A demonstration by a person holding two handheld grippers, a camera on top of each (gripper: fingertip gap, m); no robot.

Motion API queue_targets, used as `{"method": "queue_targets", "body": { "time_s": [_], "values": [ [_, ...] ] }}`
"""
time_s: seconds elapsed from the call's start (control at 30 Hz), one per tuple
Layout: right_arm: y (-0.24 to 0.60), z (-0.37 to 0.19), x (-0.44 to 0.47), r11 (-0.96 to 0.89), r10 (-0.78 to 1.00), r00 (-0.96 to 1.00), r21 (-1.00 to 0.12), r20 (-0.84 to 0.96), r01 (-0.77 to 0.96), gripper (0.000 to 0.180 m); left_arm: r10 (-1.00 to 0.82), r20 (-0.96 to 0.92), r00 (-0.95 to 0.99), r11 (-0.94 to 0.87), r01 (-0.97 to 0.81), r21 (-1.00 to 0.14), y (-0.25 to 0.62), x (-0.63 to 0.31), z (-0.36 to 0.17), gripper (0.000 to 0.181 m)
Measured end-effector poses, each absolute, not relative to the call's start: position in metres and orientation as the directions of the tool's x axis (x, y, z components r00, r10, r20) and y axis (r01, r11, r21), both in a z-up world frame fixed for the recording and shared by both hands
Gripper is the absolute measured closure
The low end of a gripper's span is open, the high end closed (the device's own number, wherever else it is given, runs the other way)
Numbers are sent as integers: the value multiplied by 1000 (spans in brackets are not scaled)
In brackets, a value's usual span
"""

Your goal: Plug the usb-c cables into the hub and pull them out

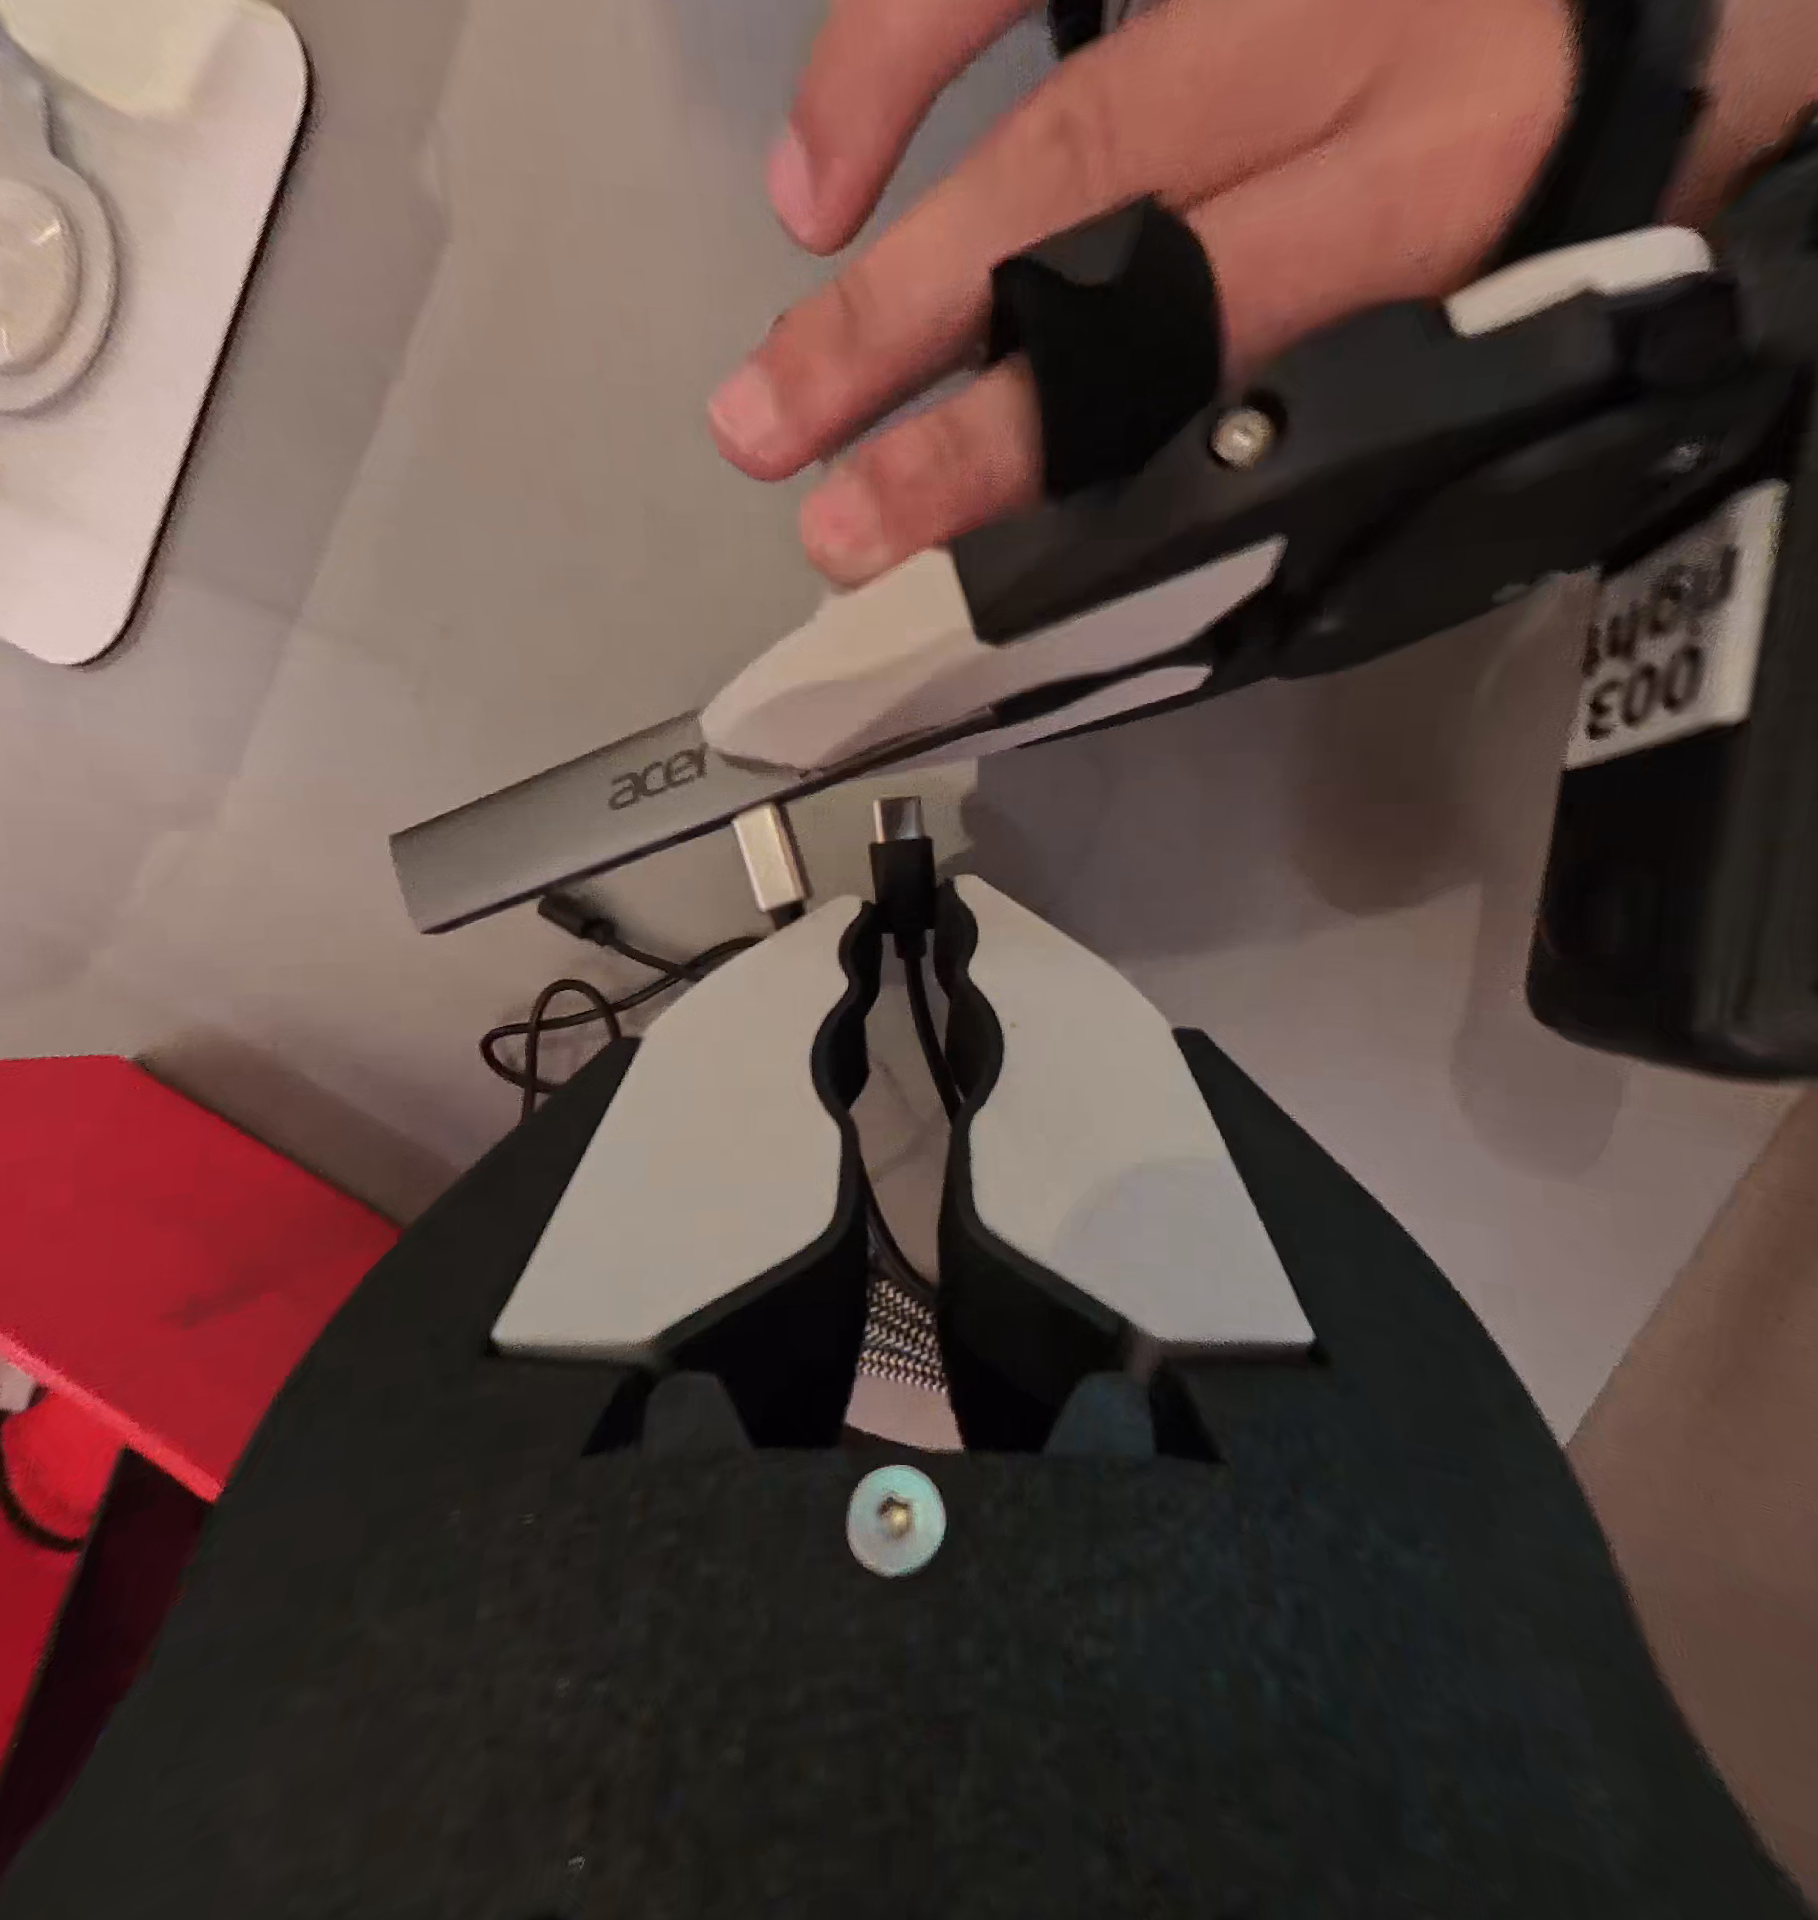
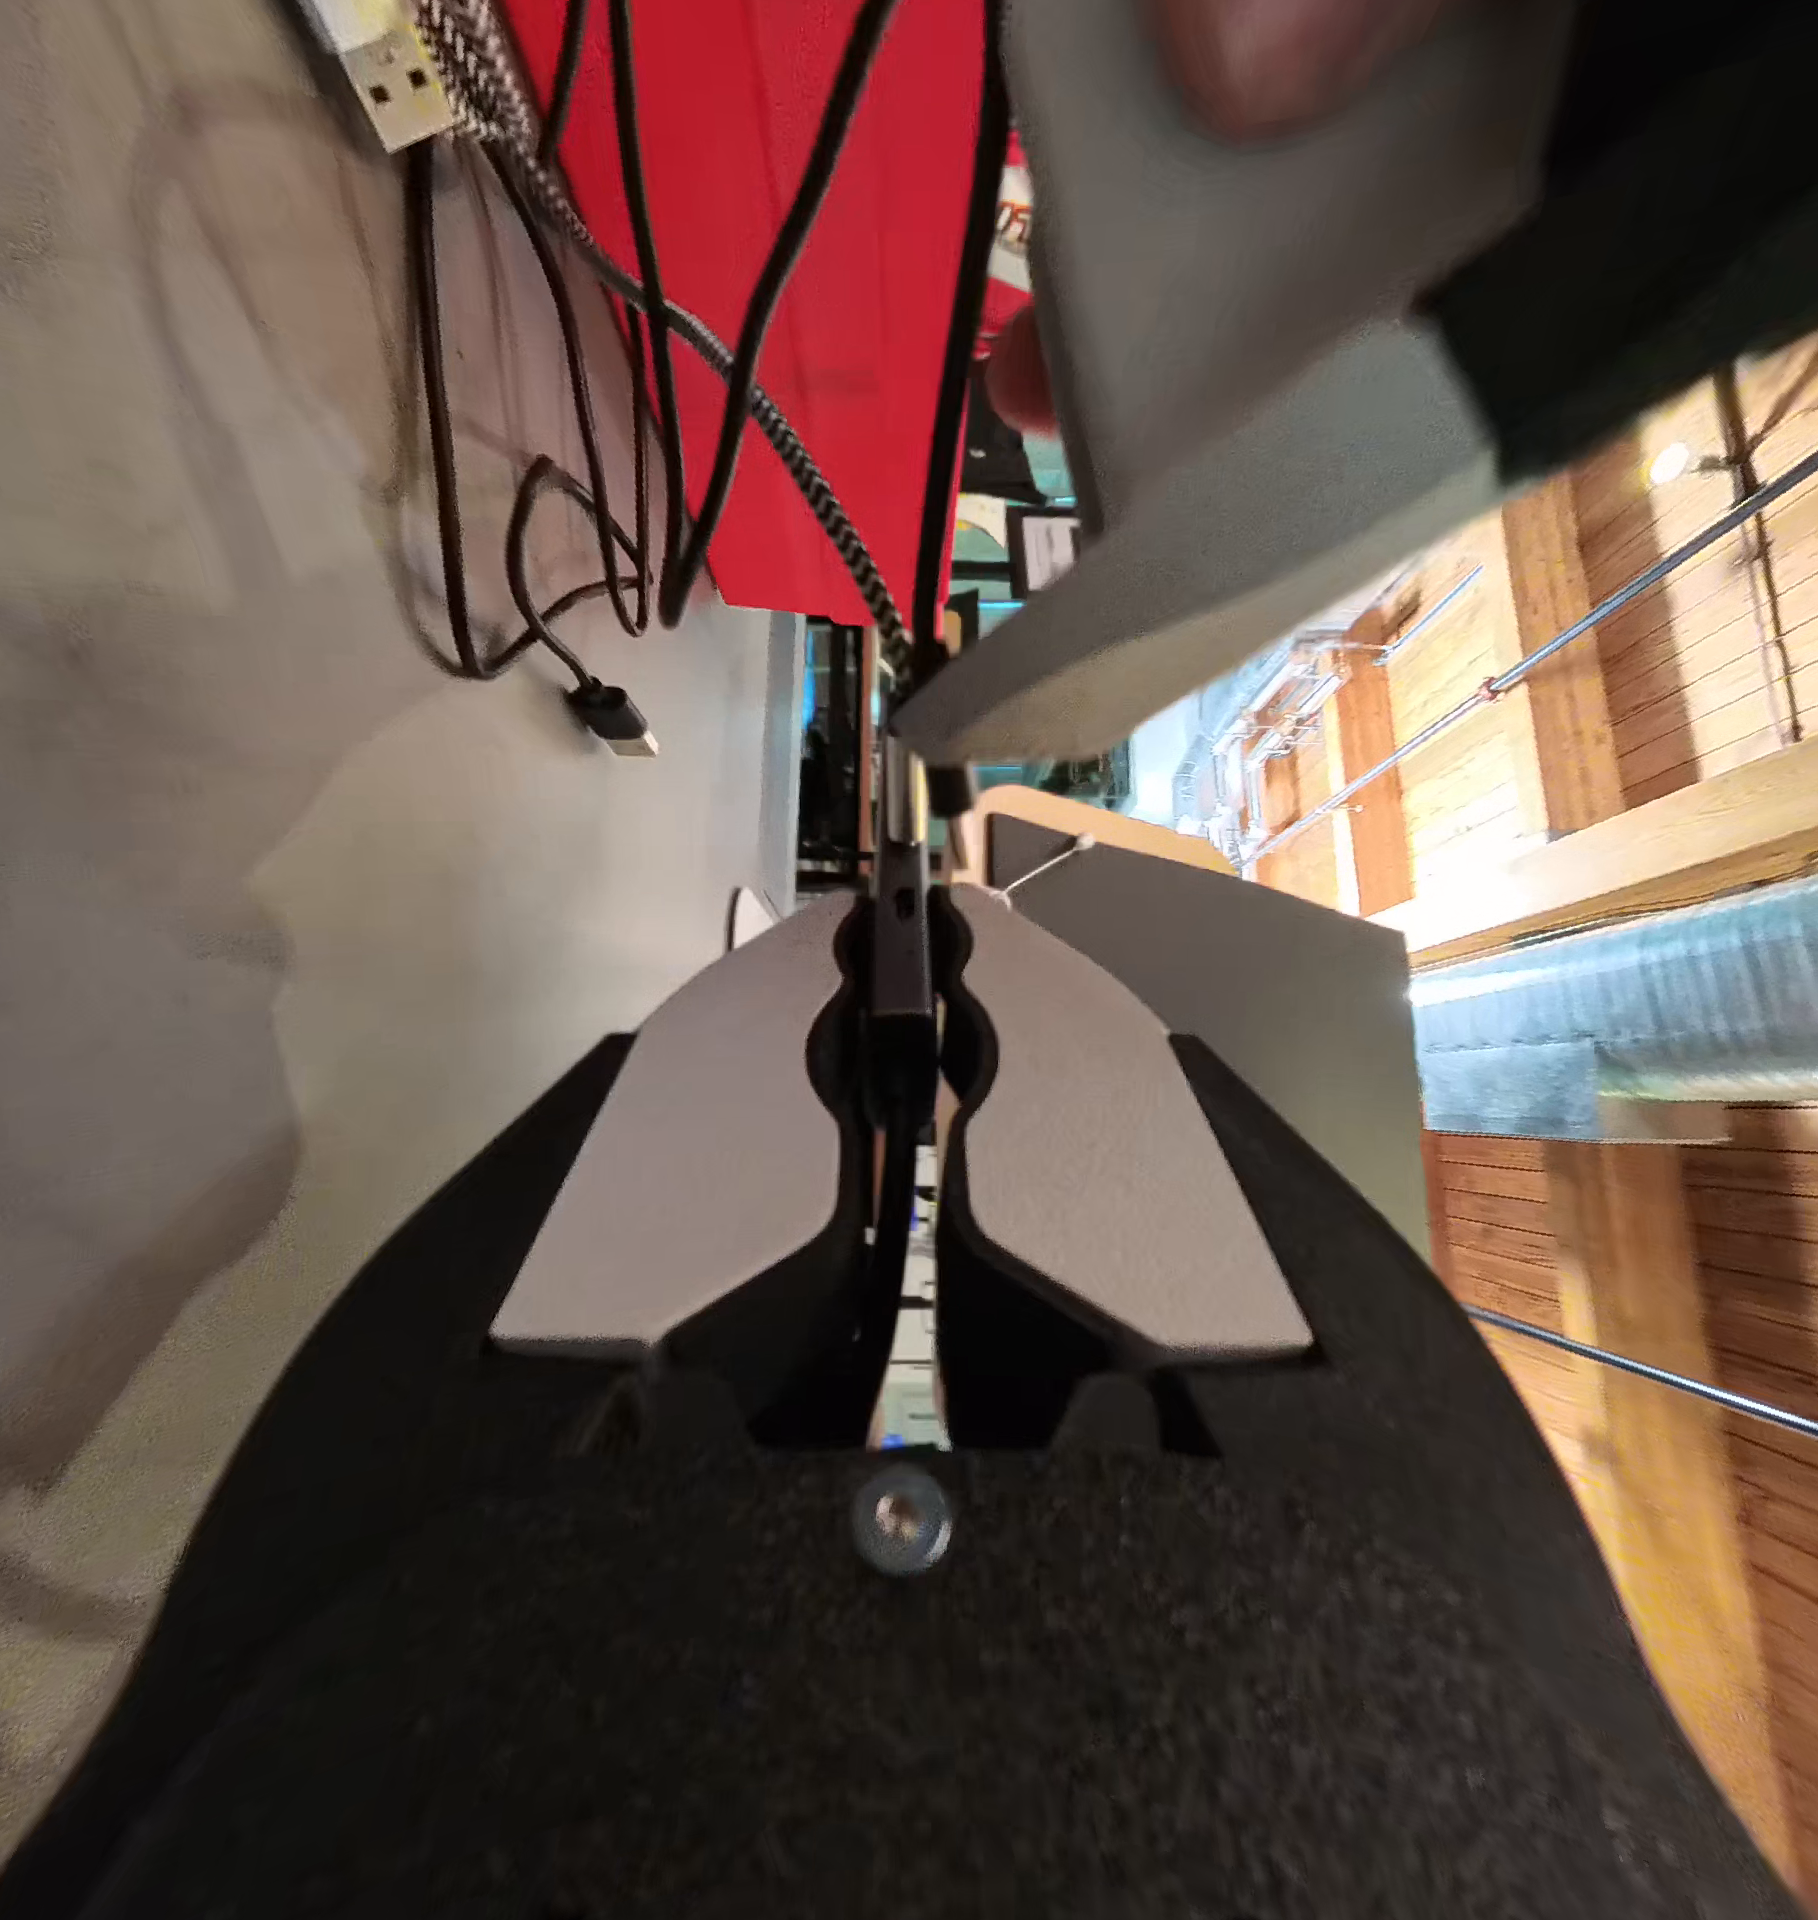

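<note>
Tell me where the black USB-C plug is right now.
In the left wrist view, the black USB-C plug sits centre frame, pinched in the left gripper, just below the grey hub, beside a silver plug.

It looks like a workshop or lab in an industrial loft. Beyond the pale worktable [image 2: 157,935] I see bare wooden ceiling beams [image 2: 1611,810], a metal air duct [image 2: 1632,997] and thin steel rods [image 2: 1611,613], with loose cables [image 2: 531,582] lying about.
</note>
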State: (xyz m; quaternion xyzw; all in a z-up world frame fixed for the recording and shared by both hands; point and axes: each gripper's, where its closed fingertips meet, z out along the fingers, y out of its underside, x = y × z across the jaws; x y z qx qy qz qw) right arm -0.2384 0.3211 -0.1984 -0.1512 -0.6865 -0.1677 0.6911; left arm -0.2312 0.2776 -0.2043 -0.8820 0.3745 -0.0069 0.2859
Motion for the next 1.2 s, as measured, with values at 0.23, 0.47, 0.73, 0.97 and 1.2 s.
{"method": "queue_targets", "body": {
  "time_s": [0.23,0.47,0.73,0.97,1.2],
  "values": [
    [320,-199,-240,888,-58,-9,56,998,457,170,-657,-183,732,-601,-654,-459,282,-230,-207,171],
    [320,-200,-241,889,-54,-11,54,998,454,170,-634,-129,763,-653,-617,-440,280,-232,-212,171],
    [321,-201,-240,885,-73,-18,73,997,461,170,-597,-73,799,-680,-552,-482,283,-231,-213,171],
    [319,-202,-242,886,-85,-12,81,996,457,170,-543,40,839,-736,-453,-503,283,-231,-212,171],
    [323,-201,-240,871,5,29,-18,1000,491,171,-529,-27,848,-704,-456,-545,290,-229,-210,171]
  ]
}}
